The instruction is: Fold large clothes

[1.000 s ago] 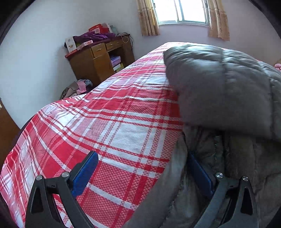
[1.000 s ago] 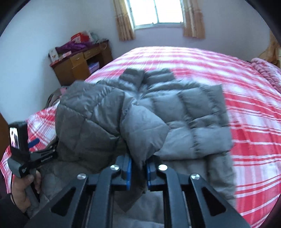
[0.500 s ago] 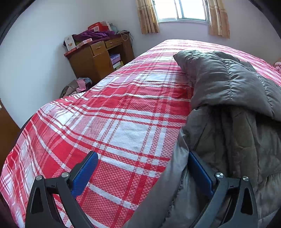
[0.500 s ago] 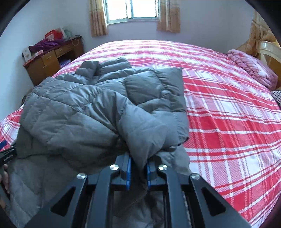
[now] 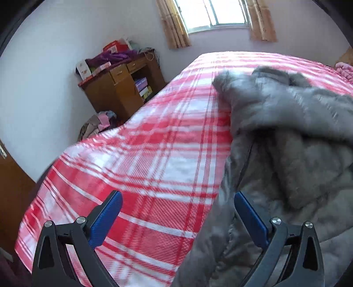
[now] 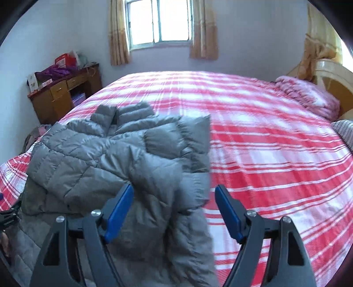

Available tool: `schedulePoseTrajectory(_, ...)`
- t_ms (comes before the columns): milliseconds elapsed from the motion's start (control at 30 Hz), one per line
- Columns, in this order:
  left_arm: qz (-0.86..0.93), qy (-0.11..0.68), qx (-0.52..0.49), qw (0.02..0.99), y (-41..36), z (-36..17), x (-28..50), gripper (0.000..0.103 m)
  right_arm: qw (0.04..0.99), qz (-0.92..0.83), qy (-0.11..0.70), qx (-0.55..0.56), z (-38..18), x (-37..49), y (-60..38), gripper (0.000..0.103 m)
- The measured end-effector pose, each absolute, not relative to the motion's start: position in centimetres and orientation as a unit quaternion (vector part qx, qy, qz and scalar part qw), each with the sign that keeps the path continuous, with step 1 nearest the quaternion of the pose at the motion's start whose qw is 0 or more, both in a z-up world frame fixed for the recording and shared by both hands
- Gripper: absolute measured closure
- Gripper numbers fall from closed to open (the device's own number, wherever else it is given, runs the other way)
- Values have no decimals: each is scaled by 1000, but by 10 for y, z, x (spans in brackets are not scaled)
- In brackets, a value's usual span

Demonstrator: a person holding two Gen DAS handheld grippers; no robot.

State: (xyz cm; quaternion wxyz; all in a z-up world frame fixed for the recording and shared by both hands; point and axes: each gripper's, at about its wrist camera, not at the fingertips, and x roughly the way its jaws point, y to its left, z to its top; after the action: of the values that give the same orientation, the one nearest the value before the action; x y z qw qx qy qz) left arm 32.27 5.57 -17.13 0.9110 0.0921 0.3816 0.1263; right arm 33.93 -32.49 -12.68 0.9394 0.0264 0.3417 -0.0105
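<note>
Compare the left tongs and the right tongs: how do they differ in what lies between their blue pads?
The left tongs stand over the plaid bedcover, with only the edge of the grey jacket by one pad. The right tongs have a fold of the jacket between their pads, which do not press it; their jaws are opening. Both are wide apart, and neither grips the jacket.

The right tongs [image 6: 174, 212] are opening, their blue pads [image 6: 120, 212] set wide with a fold of the grey puffer jacket [image 6: 106, 159] lying loosely between them, pressed by neither. The jacket lies heaped on the bed [image 6: 264, 141] near its left edge, collar toward the window [image 6: 158, 21]. A pink blanket [image 6: 308, 95] sits by the bed's far right corner. A wooden desk [image 6: 59, 95] stands against the left wall.
</note>
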Motion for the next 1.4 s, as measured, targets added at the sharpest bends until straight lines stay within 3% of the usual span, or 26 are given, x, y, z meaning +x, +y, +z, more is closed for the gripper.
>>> schedulePoseTrajectory(100, 96, 389, 61, 914, 49, -131, 334, 2, 941, -9, 338, 21, -113, 340, -325, 41)
schedulePoseTrajectory(200, 65, 397, 33, 915, 35, -102, 356, 2, 942, -1, 334, 38, -103, 352, -321, 42)
schedulePoseTrajectory(333, 56, 352, 15, 934, 3, -86, 395, 2, 946, 16, 322, 41, -100, 372, -300, 42)
schedulePoseTrajectory(467, 93, 320, 20, 942, -23, -121, 433, 2, 948, 34, 315, 33, -113, 395, -275, 42)
schedulePoseTrajectory(700, 103, 405, -9, 908, -16, -203, 475, 2, 937, 40, 344, 35, -159, 420, -269, 42)
schedulePoseTrajectory(867, 90, 420, -41, 902, -8, -212, 478, 1, 934, 44, 353, 35, -180, 424, -269, 42)
schedulePoseTrajectory(1400, 105, 437, -8, 893, -21, -221, 486, 1, 912, 31, 408, 29, -199, 441, -266, 41)
